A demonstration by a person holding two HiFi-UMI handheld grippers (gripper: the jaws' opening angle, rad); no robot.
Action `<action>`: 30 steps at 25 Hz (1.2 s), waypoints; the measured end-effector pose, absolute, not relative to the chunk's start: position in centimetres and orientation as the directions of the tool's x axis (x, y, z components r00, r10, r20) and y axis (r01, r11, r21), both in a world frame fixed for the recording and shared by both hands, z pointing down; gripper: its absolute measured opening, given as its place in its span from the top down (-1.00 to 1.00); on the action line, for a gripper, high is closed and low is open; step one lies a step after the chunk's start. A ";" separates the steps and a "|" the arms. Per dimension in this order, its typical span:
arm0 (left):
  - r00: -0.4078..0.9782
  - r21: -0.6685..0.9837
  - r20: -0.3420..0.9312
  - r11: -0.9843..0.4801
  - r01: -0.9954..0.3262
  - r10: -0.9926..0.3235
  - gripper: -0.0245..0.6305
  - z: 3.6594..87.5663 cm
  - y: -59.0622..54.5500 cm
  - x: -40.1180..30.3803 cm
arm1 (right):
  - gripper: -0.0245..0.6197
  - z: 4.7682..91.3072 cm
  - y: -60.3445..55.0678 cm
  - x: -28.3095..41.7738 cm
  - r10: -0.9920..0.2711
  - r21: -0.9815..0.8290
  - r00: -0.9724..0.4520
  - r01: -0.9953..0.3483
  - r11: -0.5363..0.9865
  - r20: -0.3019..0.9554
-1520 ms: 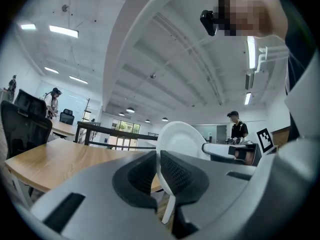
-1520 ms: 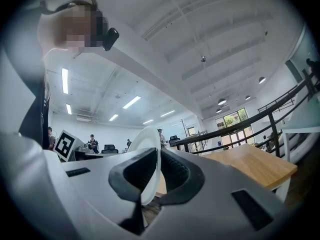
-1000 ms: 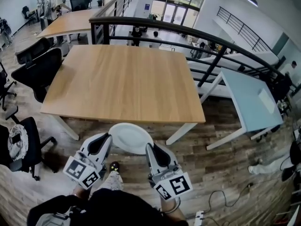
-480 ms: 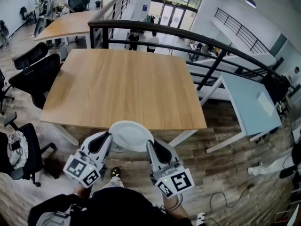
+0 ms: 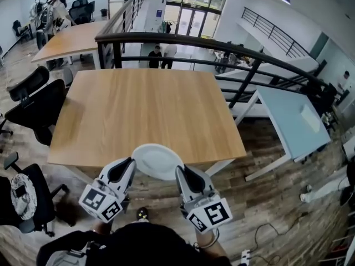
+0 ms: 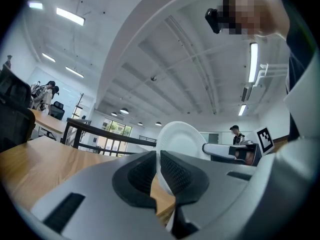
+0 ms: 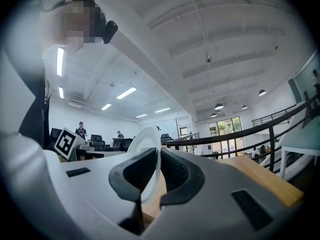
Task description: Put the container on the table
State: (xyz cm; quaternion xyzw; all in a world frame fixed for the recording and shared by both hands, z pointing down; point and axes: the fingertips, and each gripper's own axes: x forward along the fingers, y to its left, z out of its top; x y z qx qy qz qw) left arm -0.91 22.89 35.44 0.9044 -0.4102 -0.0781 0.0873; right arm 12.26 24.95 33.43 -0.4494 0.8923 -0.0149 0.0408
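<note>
The left gripper [image 5: 127, 167] and right gripper [image 5: 182, 174] were each clamped on opposite rims of the white container [image 5: 157, 160]. They held it level (presumably for steadiness) above the near edge of the table [image 5: 144, 110], not yet set down.

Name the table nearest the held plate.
The large wooden table ahead; the plate overlaps its near edge. The pale blue table and far wooden table lie farther.

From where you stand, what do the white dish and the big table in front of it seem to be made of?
The white dish: probably paper or thin foam; matte, plain white, with a very thin edge. The table: wood or wood-look laminate top, satin, with even straight grain; which I cannot tell.
</note>
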 end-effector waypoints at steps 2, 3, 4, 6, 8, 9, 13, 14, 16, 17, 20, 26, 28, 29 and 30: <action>0.661 0.225 -0.068 -0.657 -0.719 -0.747 0.86 35.4 21.9 -1.1 | 0.81 33.4 24.0 12.0 -0.812 -0.064 -0.582 -0.809 0.584 -0.056; 0.666 0.227 -0.068 -0.662 -0.715 -0.743 0.86 35.4 21.4 -1.2 | 0.81 33.4 23.6 12.0 -0.816 -0.064 -0.576 -0.813 0.578 -0.054; 0.670 0.230 -0.069 -0.666 -0.710 -0.739 0.86 35.5 20.9 -1.3 | 0.81 33.4 23.1 11.8 -0.819 -0.063 -0.571 -0.817 0.573 -0.051; 0.676 0.235 -0.071 -0.671 -0.703 -0.733 0.86 35.6 19.8 -1.8 | 0.81 33.5 22.0 11.3 -0.824 -0.061 -0.564 -0.822 0.566 -0.045; 0.680 0.238 -0.070 -0.674 -0.699 -0.730 0.86 35.8 18.7 -2.6 | 0.81 33.6 21.0 10.4 -0.827 -0.058 -0.561 -0.825 0.562 -0.040; 0.682 0.238 -0.069 -0.676 -0.698 -0.728 0.86 35.9 18.2 -3.0 | 0.81 33.7 20.5 10.0 -0.828 -0.057 -0.559 -0.826 0.560 -0.037; 0.693 0.244 -0.069 -0.686 -0.686 -0.717 0.86 36.3 16.1 -4.3 | 0.81 33.9 18.7 8.7 -0.833 -0.060 -0.552 -0.831 0.553 -0.024; 0.698 0.245 -0.071 -0.690 -0.681 -0.713 0.86 36.3 15.7 -4.5 | 0.81 33.9 18.3 8.5 -0.835 -0.060 -0.550 -0.833 0.550 -0.021; 0.706 0.243 -0.072 -0.699 -0.673 -0.705 0.86 36.3 15.1 -4.7 | 0.81 33.9 17.7 8.3 -0.841 -0.055 -0.541 -0.839 0.541 -0.017; 0.710 0.240 -0.072 -0.703 -0.669 -0.700 0.86 36.3 14.8 -4.8 | 0.81 33.9 17.4 8.1 -0.844 -0.053 -0.535 -0.843 0.535 -0.016; 0.725 0.233 -0.077 -0.720 -0.654 -0.684 0.86 36.1 13.9 -5.1 | 0.81 33.9 16.8 7.9 -0.853 -0.055 -0.522 -0.851 0.522 -0.016; 0.737 0.250 -0.087 -0.731 -0.635 -0.670 0.86 36.7 14.3 -4.8 | 0.81 34.2 17.3 8.0 -0.865 -0.046 -0.501 -0.865 0.500 0.004; 0.739 0.249 -0.088 -0.733 -0.633 -0.668 0.86 37.1 14.6 -4.5 | 0.81 34.4 17.5 8.3 -0.869 -0.042 -0.495 -0.869 0.494 0.009; 0.738 0.244 -0.087 -0.732 -0.636 -0.669 0.86 37.2 14.6 -4.3 | 0.81 34.4 17.4 8.5 -0.869 -0.038 -0.494 -0.869 0.494 0.011; 0.735 0.239 -0.085 -0.730 -0.640 -0.672 0.86 37.2 14.5 -4.2 | 0.81 34.4 17.3 8.6 -0.868 -0.035 -0.497 -0.868 0.496 0.014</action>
